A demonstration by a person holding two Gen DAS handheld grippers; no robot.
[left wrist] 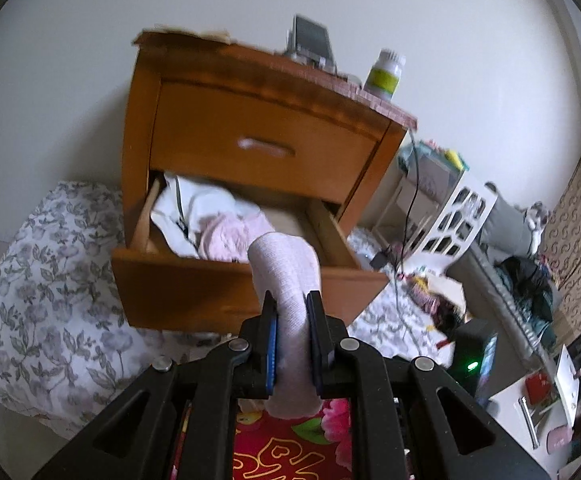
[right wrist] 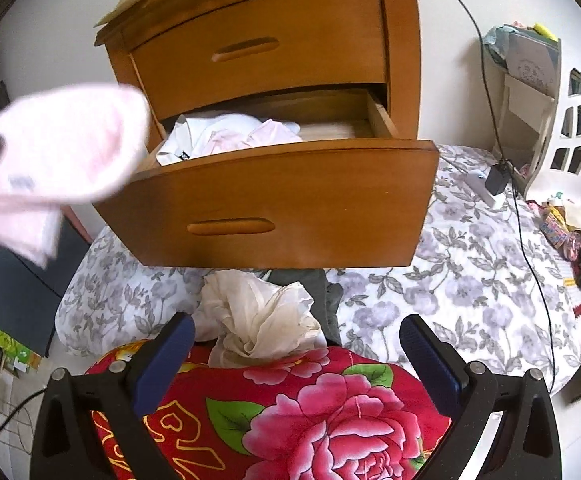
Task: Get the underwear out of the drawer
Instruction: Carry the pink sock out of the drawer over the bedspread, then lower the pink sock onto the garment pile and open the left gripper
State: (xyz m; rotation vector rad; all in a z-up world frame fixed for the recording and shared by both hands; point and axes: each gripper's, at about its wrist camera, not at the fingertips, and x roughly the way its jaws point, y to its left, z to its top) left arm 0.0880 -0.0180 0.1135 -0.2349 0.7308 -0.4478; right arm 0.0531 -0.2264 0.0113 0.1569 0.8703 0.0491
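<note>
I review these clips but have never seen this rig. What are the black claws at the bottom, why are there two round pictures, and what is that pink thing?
No robot: a person carries a two-finger gripper in each hand, each with a fisheye camera looking along its fingers. The left gripper is shut on a pale pink garment, which the right view shows from the side. The right gripper is open and empty. Ahead, the wooden nightstand's lower drawer is pulled open, with white and pink clothes inside. Below are a floral sheet and a red flowered quilt.

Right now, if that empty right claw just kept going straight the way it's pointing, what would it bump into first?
Most likely the crumpled cream cloth lying between the open right claw fingers, on the red flowered quilt. Beyond it hangs the open drawer front. Depth is hard to judge in this fisheye view.
</note>
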